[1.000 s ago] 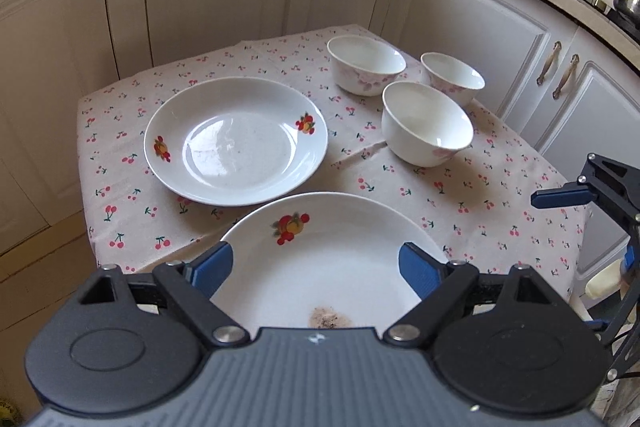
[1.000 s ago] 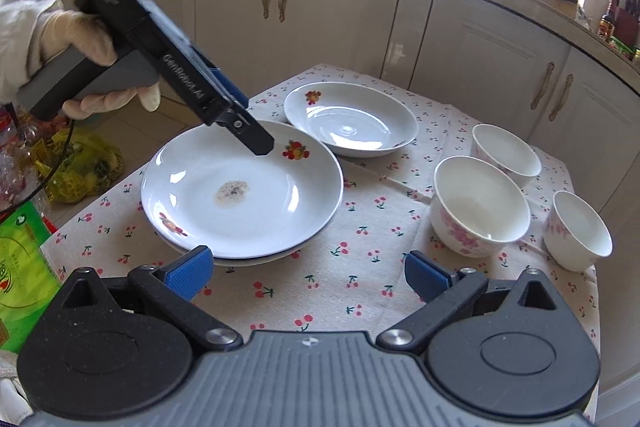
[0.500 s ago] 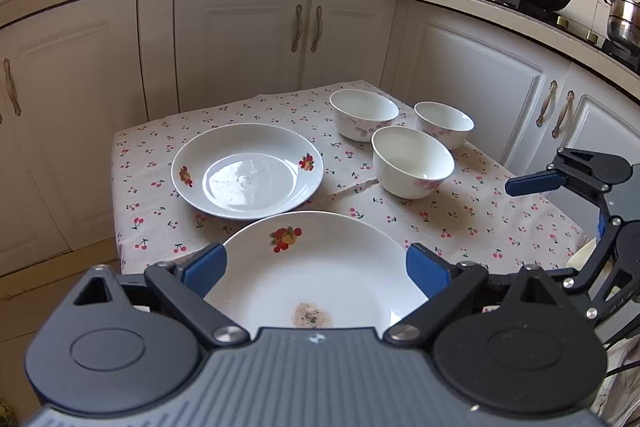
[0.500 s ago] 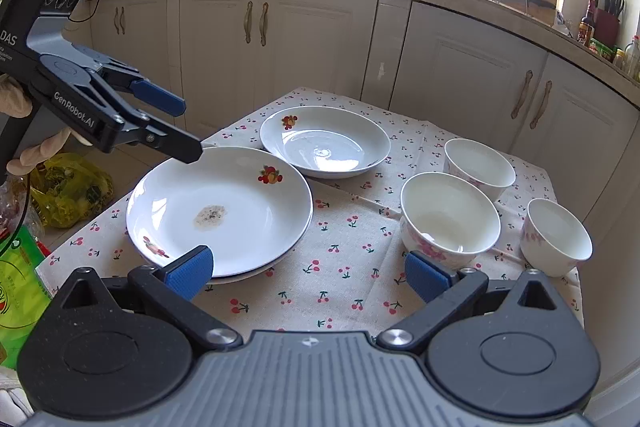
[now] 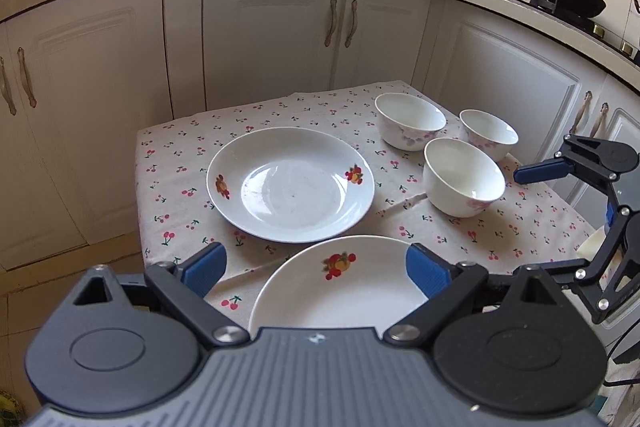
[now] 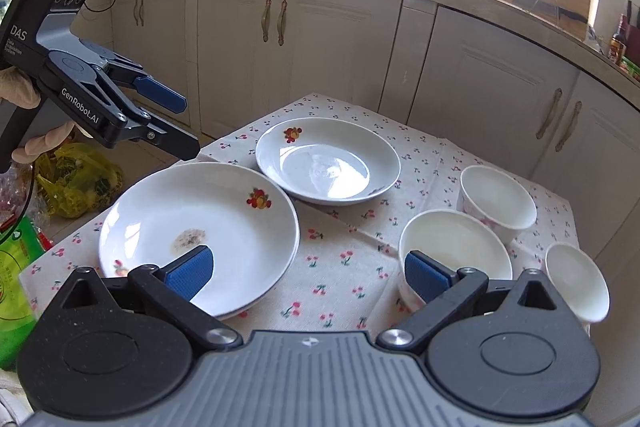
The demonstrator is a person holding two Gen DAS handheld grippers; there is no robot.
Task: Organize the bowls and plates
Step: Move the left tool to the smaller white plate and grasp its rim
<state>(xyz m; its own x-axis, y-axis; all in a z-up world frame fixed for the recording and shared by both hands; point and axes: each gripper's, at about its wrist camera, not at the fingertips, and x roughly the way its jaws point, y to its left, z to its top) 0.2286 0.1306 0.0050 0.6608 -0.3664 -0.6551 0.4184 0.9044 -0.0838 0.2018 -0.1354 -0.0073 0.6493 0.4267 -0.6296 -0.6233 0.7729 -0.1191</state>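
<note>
from the left wrist view we are seeing the left gripper (image 5: 316, 267) standing wide, its blue pads spread on either side of the near plate (image 5: 340, 287) and touching nothing. that plate is sitting at the near edge of the table (image 5: 536, 227). a second plate (image 5: 291, 184) is lying toward the middle, and three bowls (image 5: 464, 177) are clustering at the far right corner. at the right edge of this view we are catching the right gripper (image 5: 540, 171) from the side, hovering beside the table, one blue pad showing.

from the right wrist view we are looking along the right gripper (image 6: 308, 271), which is also gaping wide and empty; its pads are framing bare cloth between the stained plate (image 6: 224, 223) and the nearest bowl (image 6: 452, 247). here we are seeing the brown stain in that plate and a second rim under it, which the other view is hiding. the clean plate (image 6: 328, 161) is lying farther back. the left gripper (image 6: 176, 123) is hanging off the table's left edge, jaws parted, in a gloved hand (image 6: 24, 115).
</note>
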